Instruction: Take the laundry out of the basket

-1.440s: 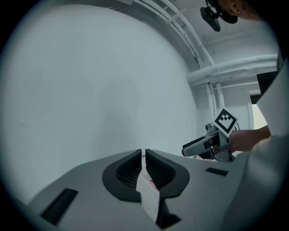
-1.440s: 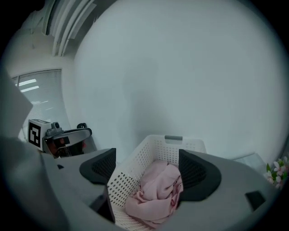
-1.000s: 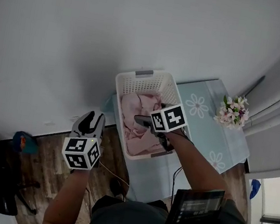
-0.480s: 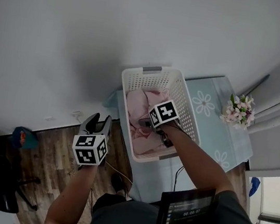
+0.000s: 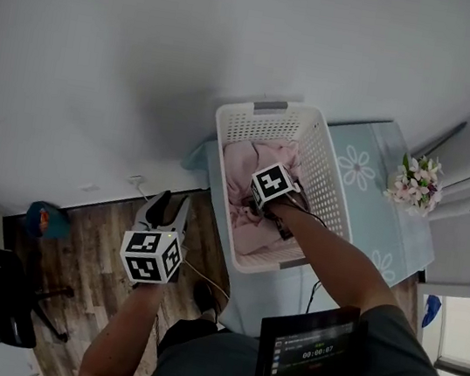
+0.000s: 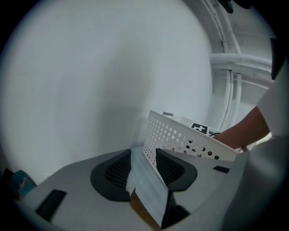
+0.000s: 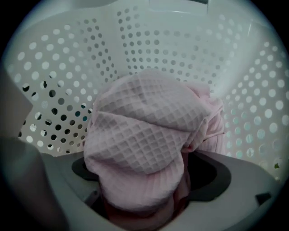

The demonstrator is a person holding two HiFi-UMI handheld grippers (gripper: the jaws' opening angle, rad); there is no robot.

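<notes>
So: left gripper (image 6: 144, 168) hangs over the floor off the table's (image 5: 381, 225) left edge, jaws apart, empty. Right gripper (image 7: 144, 180) jaws are spread wide, their tips buried under the pink waffle-weave laundry (image 7: 140, 131) heaped between them. The laundry lies lengthwise in the white basket (image 5: 324, 175), long axis toward the wall.

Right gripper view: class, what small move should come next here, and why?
Probably close the right gripper on the pink cloth: its jaws stand apart inside the white basket, the cloth bunched between them but seemingly not yet pinched. A firm grip must come before lifting it out.
</notes>
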